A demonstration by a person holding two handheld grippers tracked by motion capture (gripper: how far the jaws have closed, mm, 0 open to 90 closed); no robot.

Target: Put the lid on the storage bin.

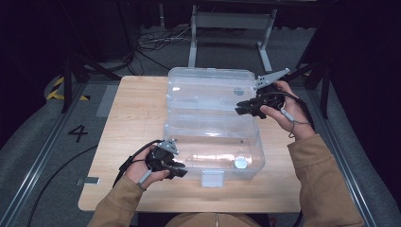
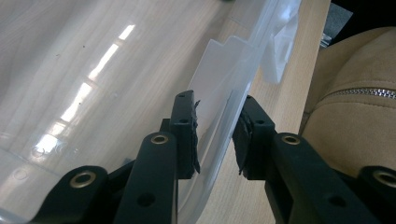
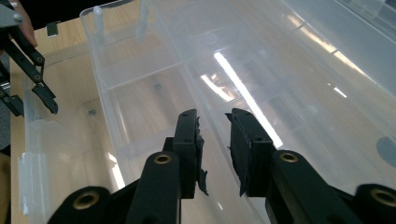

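Spreading across the middle of the wooden surface [image 1: 137,118] is a clear plastic box [image 1: 213,137], its lid [image 1: 208,87] folded back flat on the far side, so base and lid lie side by side. The base sits nearer the person, with a white latch [image 1: 212,178] at its front edge and a small round grey piece [image 1: 241,163] inside near the front right corner. The left tongs [image 1: 178,170] are at the base's front left corner; in the left gripper view the left tongs [image 2: 215,135] straddle the clear wall, one pad inside and one outside, closed against it. The right tongs [image 1: 243,109] reach over the lid's right end, and in the right gripper view the right tongs [image 3: 215,144] stand a little apart above a ridge of the clear plastic, pinching nothing.
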